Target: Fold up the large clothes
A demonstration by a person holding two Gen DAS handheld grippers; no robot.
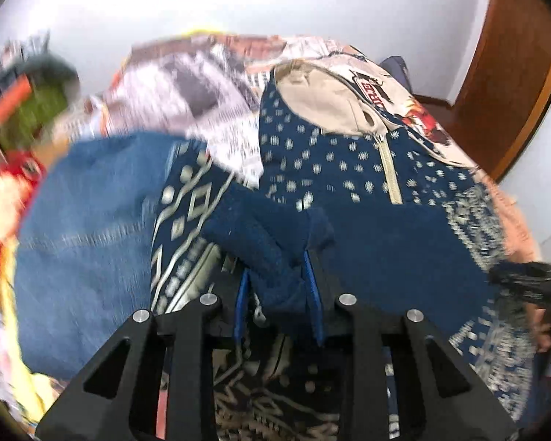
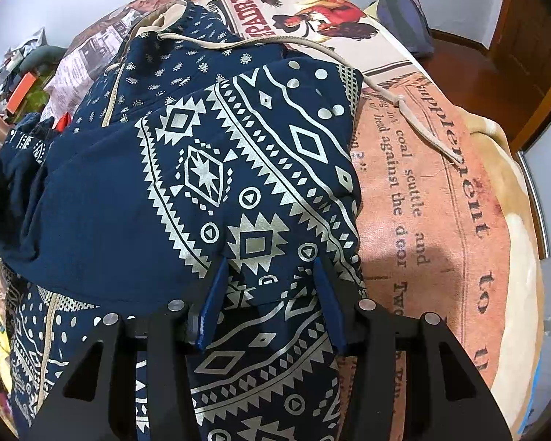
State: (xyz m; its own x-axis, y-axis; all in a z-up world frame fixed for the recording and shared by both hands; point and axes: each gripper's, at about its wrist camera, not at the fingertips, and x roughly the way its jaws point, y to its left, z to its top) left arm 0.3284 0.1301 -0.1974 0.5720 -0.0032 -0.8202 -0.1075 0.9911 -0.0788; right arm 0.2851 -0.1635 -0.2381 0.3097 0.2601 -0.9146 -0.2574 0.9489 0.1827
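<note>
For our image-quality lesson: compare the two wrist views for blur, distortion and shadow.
Left wrist view: strong motion smear on the left, over the denim and red item; the hoodie is sharper. Right wrist view: crisp, the blanket lettering readable, with a soft shadow near the gripper. Both: fisheye bending and dark corners.

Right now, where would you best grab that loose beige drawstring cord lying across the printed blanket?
I'd pinch the beige drawstring cord just past its knot, where it lies alone on the printed blanket beyond the navy patterned hoodie. Come straight down from above, jaws across the cord: it is thin and flat, so a sideways approach would probably slide off.
</note>
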